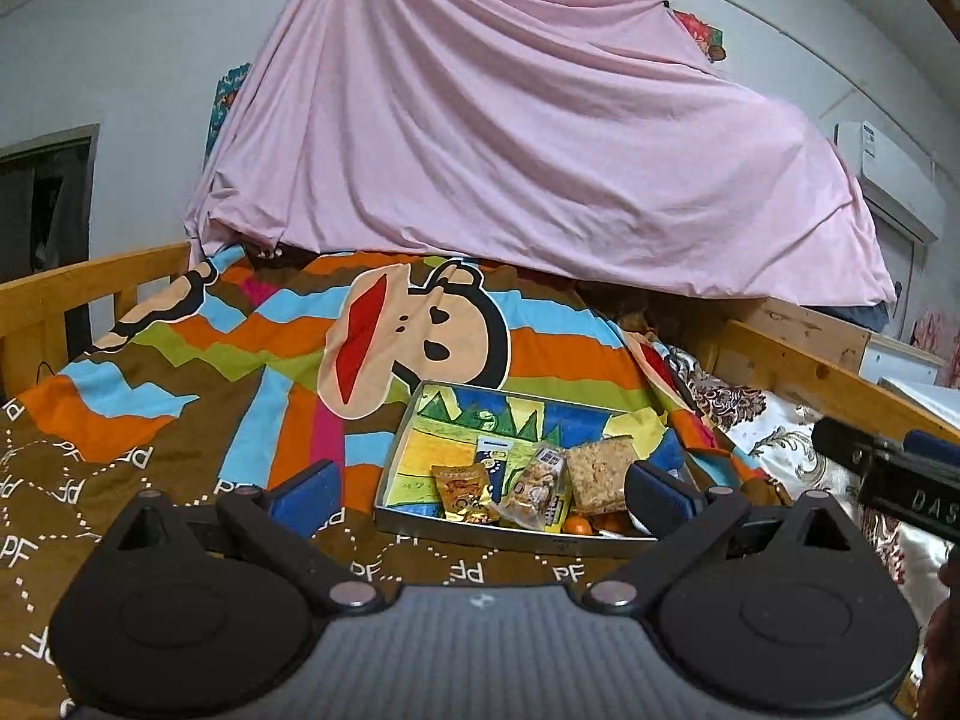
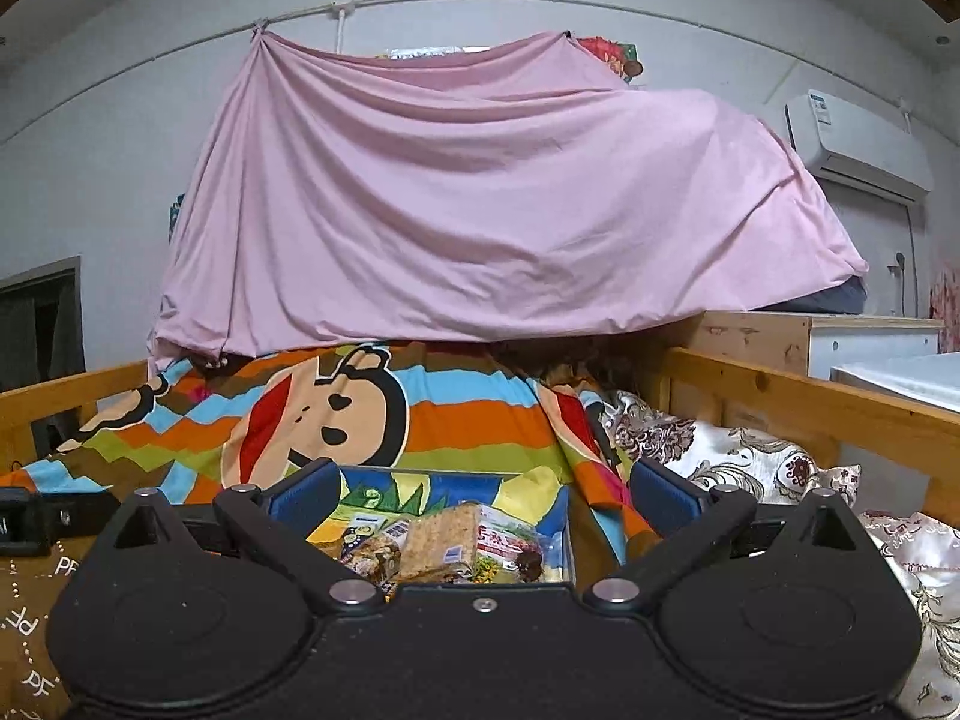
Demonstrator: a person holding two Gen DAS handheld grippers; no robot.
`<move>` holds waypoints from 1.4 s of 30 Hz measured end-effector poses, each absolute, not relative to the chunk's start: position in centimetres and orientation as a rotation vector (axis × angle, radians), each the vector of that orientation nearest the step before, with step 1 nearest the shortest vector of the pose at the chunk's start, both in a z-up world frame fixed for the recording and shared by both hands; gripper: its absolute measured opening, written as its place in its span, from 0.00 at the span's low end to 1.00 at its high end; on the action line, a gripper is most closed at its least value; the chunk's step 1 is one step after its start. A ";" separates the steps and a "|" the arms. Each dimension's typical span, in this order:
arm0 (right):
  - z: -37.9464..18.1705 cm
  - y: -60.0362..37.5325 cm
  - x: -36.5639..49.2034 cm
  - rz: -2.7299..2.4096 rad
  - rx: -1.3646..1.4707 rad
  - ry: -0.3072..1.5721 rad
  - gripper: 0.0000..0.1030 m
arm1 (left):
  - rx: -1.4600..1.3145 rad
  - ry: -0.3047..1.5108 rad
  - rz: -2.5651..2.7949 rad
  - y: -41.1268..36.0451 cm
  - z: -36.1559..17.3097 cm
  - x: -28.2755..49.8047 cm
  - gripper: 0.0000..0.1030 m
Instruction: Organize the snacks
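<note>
Both grippers, left (image 1: 480,495) and right (image 2: 480,504), hover with jaws apart and empty before the tray (image 1: 420,531) on the bed, where the snack packets (image 1: 531,489) lie heaped together, seemingly awaiting sorting.

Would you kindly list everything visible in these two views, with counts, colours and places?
tray: one, grey rim, colourful lining, on the blanket
snack packets: several, gold, clear and tan, inside the tray
oranges: at least one, orange, tray's near edge
blanket: one, striped cartoon print, over the bed
pink sheet: one, draped behind
bed rail: wooden, both sides
air conditioner: one, white, wall
left gripper: open, blue pads, empty
right gripper: open, blue pads, empty
</note>
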State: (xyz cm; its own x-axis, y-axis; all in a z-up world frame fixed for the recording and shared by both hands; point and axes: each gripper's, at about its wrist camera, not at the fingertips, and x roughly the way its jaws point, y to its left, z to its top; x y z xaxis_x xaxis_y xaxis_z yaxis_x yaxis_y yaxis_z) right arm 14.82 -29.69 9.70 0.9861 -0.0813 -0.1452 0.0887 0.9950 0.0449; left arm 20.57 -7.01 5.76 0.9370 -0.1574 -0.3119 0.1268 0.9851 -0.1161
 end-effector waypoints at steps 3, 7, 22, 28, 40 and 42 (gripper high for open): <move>9.4 -29.4 14.5 -0.085 0.051 0.137 0.99 | -0.085 0.318 -0.146 -6.9 5.5 20.1 0.99; 8.8 -28.9 13.8 -0.084 0.053 0.120 0.99 | -0.061 0.300 -0.144 -6.9 5.3 19.3 0.99; 2.8 -27.3 11.8 -0.092 0.138 0.327 0.99 | -0.032 0.366 -0.128 -4.4 0.7 17.1 1.00; 1.6 -26.2 10.1 -0.126 0.187 0.379 0.99 | -0.056 0.401 -0.148 -2.6 -1.5 17.3 1.00; 0.8 -23.8 9.4 -0.122 0.149 0.365 0.99 | -0.009 0.403 -0.239 -3.0 -2.4 17.3 0.99; 0.7 -24.1 9.7 -0.121 0.173 0.370 0.99 | 0.004 0.399 -0.229 -3.1 -2.6 17.3 1.00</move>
